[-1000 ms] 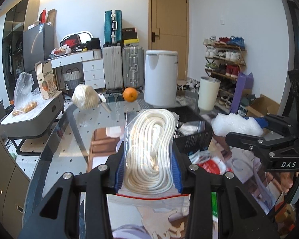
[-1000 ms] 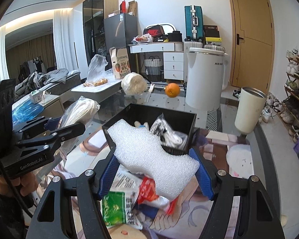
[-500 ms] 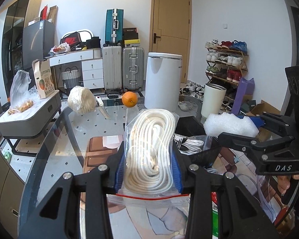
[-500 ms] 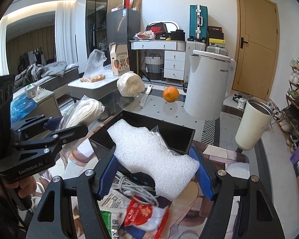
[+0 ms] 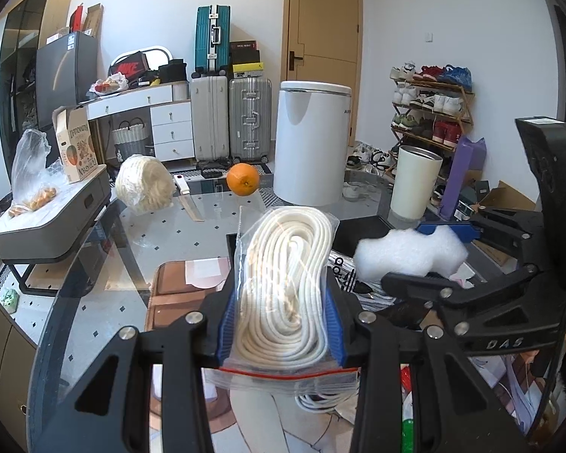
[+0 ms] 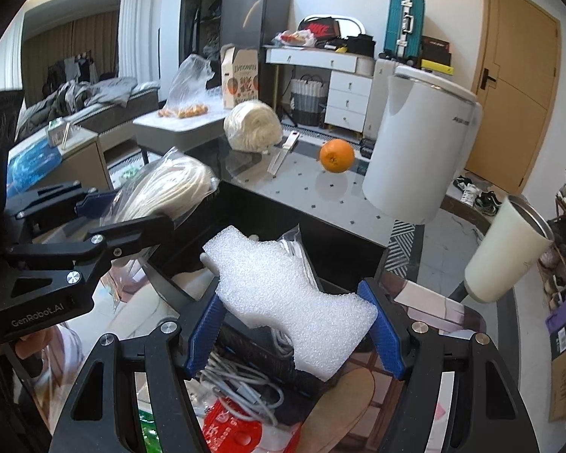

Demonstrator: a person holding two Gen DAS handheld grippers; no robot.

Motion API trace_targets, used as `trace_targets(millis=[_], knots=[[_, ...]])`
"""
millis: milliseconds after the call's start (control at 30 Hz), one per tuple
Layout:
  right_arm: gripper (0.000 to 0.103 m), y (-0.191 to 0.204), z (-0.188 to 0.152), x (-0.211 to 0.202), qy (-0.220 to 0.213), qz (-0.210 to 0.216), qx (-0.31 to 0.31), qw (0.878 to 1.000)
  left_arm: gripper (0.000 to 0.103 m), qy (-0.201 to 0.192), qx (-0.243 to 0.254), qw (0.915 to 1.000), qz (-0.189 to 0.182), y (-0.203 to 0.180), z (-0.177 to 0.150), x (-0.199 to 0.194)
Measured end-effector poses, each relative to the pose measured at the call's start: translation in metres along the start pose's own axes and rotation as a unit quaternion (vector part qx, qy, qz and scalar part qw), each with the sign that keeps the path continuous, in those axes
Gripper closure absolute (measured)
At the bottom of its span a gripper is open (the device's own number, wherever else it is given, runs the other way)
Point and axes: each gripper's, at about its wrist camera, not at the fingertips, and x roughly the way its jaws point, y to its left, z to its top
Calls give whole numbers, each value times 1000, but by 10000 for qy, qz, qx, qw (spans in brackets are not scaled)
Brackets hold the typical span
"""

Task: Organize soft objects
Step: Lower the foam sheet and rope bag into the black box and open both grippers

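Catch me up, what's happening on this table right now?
A person is working two handheld grippers. The left gripper is shut on a zip bag of coiled white rope, and the right gripper is shut on a white foam piece. Both are held in the air over a black bin that already holds bagged cables. An orange and a bagged yarn bundle sit farther back on the glass table.

- The left gripper [image 5: 281, 324] clamps a clear zip bag of coiled white rope [image 5: 285, 287] between its blue pads.
- To the right, the right gripper [image 5: 426, 253] holds a white foam piece [image 5: 407, 253] above a black bin [image 5: 362, 226].
- An orange [image 5: 243, 184], a knife [image 5: 188, 202] and a bagged ball of white cord [image 5: 144, 183] rest on the glass worktop [image 5: 94, 302].
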Motion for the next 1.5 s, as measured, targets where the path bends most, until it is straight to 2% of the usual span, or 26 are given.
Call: trace_targets(millis=[467, 667, 767, 833, 933, 1333, 1400, 1433, 1467, 1500], knots=[[32, 1, 17, 39, 490, 252, -696, 9960, 65, 141, -72, 9999, -51, 6, 12, 23], [32, 3, 27, 52, 673, 622, -836, 9923, 64, 197, -67, 9998, -69, 8, 15, 31], [28, 4, 30, 56, 770, 682, -920, 9904, 64, 209, -70, 9997, -78, 8, 16, 33], [19, 3, 31, 53, 718, 677, -942, 9906, 64, 230, -55, 9997, -101, 7, 16, 35], [15, 2, 30, 46, 646, 738, -962, 9905, 64, 257, -10, 9996, -135, 5, 16, 38], [14, -11, 17, 26, 477, 547, -751, 9945, 60, 589, 171, 9981, -91, -3, 9, 60], [14, -14, 16, 23, 457, 540, -713, 9949, 54, 589, 227, 9980, -83, -5, 9, 60], [14, -15, 15, 21, 434, 524, -683, 9953, 43, 591, 279, 9978, -110, -7, 9, 60], [14, -15, 15, 19, 418, 514, -664, 9956, 37, 594, 352, 9975, -135, -8, 8, 59], [14, -16, 14, 16, 381, 506, -625, 9960, 36, 590, 472, 9971, -83, -12, 6, 58]])
